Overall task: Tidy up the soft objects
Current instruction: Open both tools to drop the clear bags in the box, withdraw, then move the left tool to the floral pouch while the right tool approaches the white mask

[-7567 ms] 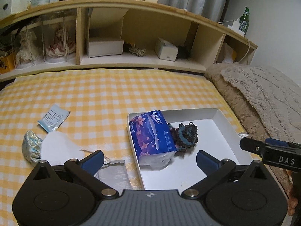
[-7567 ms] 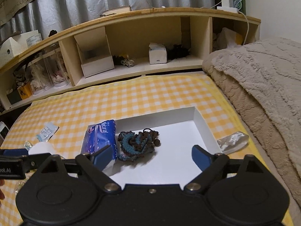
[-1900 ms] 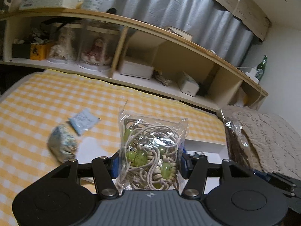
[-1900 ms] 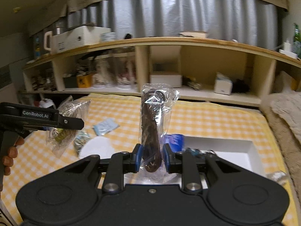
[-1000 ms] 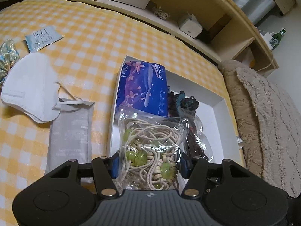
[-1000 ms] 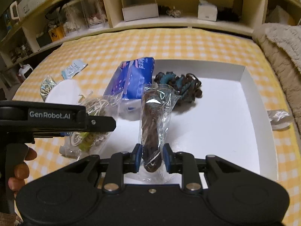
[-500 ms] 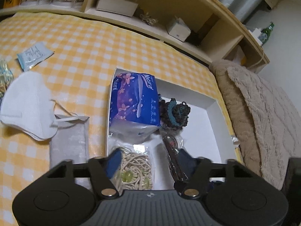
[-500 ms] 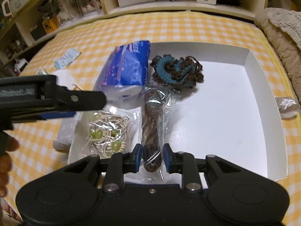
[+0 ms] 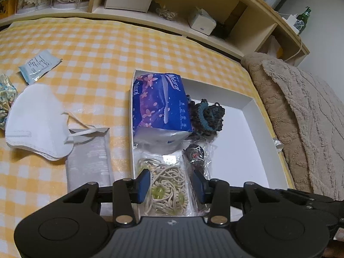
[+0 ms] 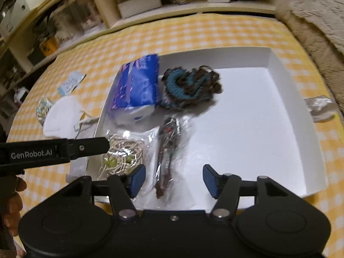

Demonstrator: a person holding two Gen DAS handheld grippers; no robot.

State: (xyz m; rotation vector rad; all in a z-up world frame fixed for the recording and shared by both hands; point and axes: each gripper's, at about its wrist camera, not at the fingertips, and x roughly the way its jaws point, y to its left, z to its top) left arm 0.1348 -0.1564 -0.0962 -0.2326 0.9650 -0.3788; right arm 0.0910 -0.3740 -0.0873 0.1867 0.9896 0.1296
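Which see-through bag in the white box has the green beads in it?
The bag of cream cord, lying in the white box at its near left corner. Green beads show among the cord. The narrow bag beside it holds something dark brown.

A: What can't you make out?
B: The right wrist view is smeared; the tissue pack's (image 10: 137, 83) print is unreadable there.
A: And the left view?
B: The cord bag's (image 9: 165, 185) near end hides behind the gripper body, and the foil packet (image 9: 5, 99) is cut by the left edge.
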